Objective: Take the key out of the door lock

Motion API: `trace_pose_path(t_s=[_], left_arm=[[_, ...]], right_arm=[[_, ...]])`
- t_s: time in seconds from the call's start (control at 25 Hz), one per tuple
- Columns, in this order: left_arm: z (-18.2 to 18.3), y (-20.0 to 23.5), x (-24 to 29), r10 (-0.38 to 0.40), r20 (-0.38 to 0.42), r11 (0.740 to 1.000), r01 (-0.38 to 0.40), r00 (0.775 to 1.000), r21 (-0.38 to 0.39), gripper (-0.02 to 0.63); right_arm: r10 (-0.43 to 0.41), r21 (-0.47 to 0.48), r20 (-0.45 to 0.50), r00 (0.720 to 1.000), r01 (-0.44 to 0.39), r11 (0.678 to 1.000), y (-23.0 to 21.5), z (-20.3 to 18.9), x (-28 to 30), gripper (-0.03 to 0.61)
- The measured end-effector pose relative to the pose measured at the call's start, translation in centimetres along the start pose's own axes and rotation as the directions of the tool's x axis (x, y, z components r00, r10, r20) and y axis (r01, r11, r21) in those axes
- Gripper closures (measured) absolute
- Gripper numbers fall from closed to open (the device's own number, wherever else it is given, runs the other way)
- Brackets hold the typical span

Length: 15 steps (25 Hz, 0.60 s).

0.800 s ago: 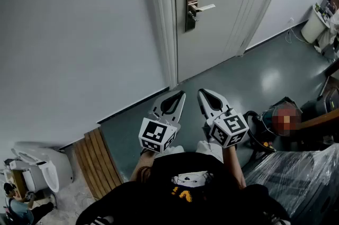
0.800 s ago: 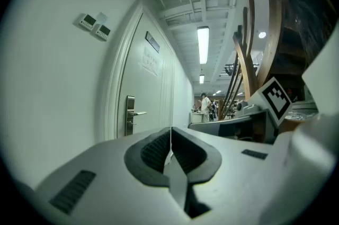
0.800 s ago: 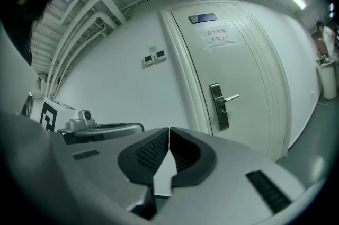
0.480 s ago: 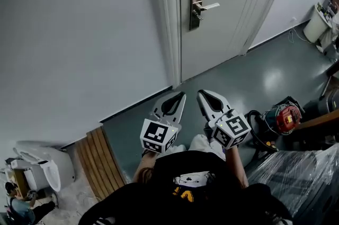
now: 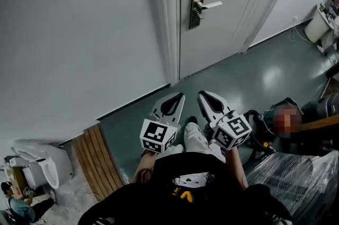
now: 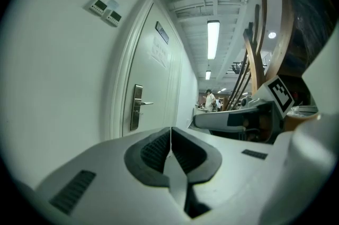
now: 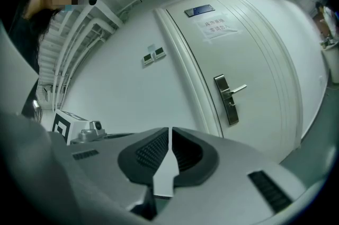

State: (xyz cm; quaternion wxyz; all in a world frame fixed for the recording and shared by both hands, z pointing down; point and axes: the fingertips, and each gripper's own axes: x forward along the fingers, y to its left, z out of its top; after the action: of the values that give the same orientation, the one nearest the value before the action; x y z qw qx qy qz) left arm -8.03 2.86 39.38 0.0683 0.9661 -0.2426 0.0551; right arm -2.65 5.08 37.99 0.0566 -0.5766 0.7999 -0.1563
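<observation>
The white door (image 5: 222, 23) stands shut ahead of me, with a metal lock plate (image 5: 197, 4) and a lever handle (image 5: 211, 5) near its left edge. A small dark stub (image 5: 194, 17) shows under the lever; it is too small to tell as a key. The lock plate (image 6: 136, 107) also appears far off in the left gripper view, and the lock plate (image 7: 226, 99) in the right gripper view. My left gripper (image 5: 180, 96) and right gripper (image 5: 202, 93) are held side by side near my waist, well short of the door. Both are shut with nothing between the jaws.
Wooden slats (image 5: 95, 163) and a white fixture (image 5: 39, 165) lie at lower left. A red vacuum-like machine (image 5: 275, 118) and a plastic-wrapped bulk (image 5: 296, 176) are at lower right. A white bin (image 5: 313, 25) stands by the far right wall. Wall switches (image 7: 153, 54) sit left of the door frame.
My leg has stepped forward between the two grippers, and the door sits slightly higher and more central in the head view. Both grippers stay shut in the same pose.
</observation>
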Motion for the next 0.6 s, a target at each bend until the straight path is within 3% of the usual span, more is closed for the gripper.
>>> trace_pose_path(t_s=[0.6], left_arm=[[2.9,6.8,13.1,0.046,0.017,0.999,-0.046,0.999,-0.013,0.604]], right_arm=[[0.024,0.079,-0.014,1.0,-0.022,0.997,-13.1,4.0,8.7,0.568]])
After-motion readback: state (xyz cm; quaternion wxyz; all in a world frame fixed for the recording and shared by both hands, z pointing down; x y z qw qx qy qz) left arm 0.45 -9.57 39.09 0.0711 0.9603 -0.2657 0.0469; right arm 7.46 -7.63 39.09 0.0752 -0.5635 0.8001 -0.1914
